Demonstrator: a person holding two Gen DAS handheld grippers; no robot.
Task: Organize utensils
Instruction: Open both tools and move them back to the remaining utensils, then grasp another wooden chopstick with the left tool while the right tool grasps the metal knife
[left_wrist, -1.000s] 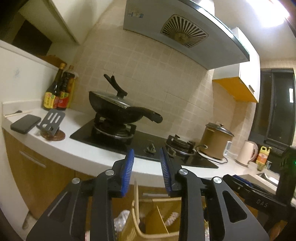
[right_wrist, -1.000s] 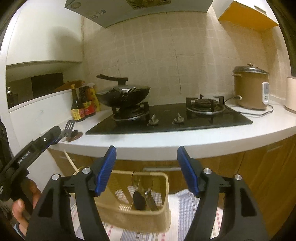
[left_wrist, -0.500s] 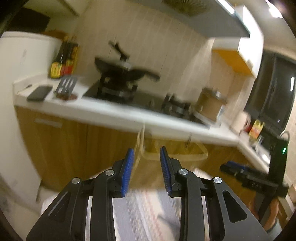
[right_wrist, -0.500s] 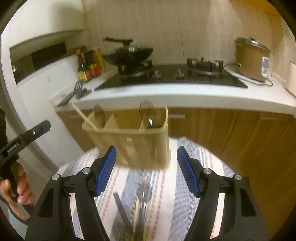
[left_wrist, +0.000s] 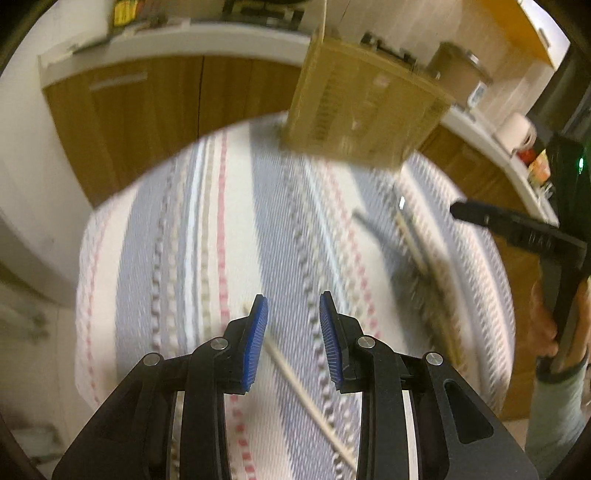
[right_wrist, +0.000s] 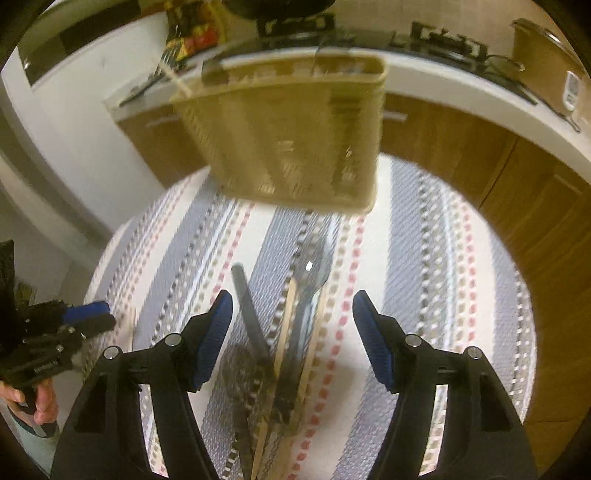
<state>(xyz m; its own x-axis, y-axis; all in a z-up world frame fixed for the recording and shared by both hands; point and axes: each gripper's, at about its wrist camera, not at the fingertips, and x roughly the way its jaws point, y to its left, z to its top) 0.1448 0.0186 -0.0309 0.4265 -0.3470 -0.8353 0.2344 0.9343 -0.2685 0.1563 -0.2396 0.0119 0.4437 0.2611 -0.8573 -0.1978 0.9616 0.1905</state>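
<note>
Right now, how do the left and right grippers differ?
Opening: the right gripper is spread wide; the left gripper is open only narrowly.
Below them: the right gripper is above a cluster of utensils, a spoon and chopsticks; the left is above a single chopstick.
Shared: both are empty, blue-padded, and point down at the striped cloth.

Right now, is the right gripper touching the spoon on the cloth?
Apart. In the right wrist view, the open right gripper flanks the spoon, with striped cloth visible between each pad and it.
</note>
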